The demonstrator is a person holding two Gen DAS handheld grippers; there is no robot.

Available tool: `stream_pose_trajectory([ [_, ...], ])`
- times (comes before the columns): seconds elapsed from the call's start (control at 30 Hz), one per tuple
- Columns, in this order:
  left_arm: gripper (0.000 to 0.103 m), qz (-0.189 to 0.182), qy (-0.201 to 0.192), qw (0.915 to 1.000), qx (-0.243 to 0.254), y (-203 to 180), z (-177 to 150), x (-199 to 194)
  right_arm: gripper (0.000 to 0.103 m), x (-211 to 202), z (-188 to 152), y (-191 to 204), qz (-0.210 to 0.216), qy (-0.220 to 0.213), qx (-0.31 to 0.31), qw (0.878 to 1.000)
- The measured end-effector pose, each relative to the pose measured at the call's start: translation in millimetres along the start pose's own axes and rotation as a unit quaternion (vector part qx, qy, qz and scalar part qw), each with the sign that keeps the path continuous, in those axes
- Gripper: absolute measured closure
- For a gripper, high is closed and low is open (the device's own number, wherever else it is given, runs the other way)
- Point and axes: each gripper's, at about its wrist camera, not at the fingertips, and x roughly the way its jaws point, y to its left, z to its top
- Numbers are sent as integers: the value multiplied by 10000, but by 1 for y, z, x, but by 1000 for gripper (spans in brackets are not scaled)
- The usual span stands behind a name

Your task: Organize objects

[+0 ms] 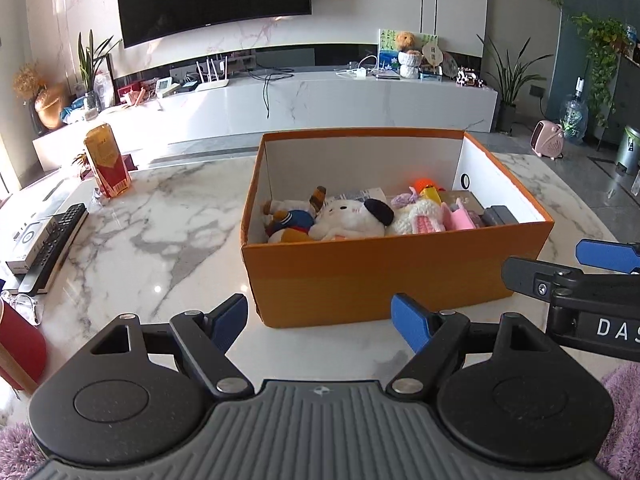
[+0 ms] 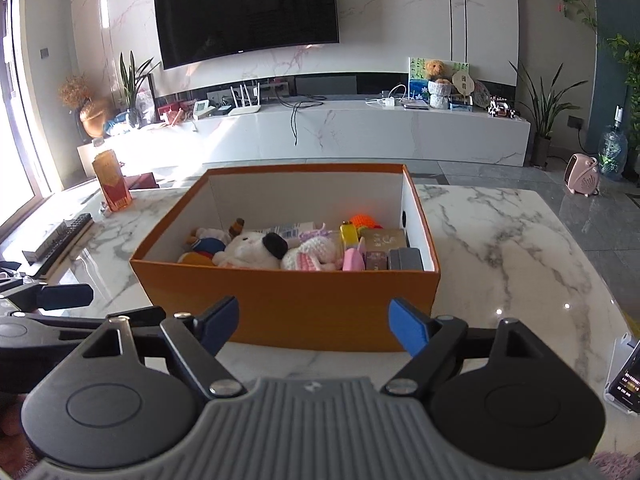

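Note:
An open orange cardboard box [image 1: 360, 280] [image 2: 288, 304] stands on the marble table. Inside lie a white plush dog with a black ear [image 1: 352, 216] [image 2: 252, 250], a blue and orange plush toy [image 1: 290, 222], a pink and white crocheted toy [image 1: 420, 218] [image 2: 312, 256], a pink item [image 2: 353, 260] and small dark boxes [image 2: 406, 258]. My left gripper [image 1: 324, 320] is open and empty just before the box's near wall. My right gripper [image 2: 314, 320] is open and empty, also before the near wall; it shows at the right of the left wrist view [image 1: 608, 256].
A red and gold carton [image 1: 107, 166] [image 2: 112, 186] stands at the table's far left. Remote controls [image 1: 48, 248] lie at the left edge. A phone on a stand [image 2: 626, 380] sits at the right edge. A TV console and plants are beyond the table.

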Motion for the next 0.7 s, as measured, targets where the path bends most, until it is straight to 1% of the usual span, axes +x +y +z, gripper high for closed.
stream_pose_trajectory([
  [0.23,10,96,223,9997,-4,4,-6,14,19,23,-6,-4,-102,268,12,9996],
  [0.43,10,92,370,9993,-40,6,-8,20,19,36,-11,-7,-149,434,51,9989],
  [0.7,10,97,292,9995,-85,9,-4,15,19,37,-8,-6,-155,412,51,9990],
])
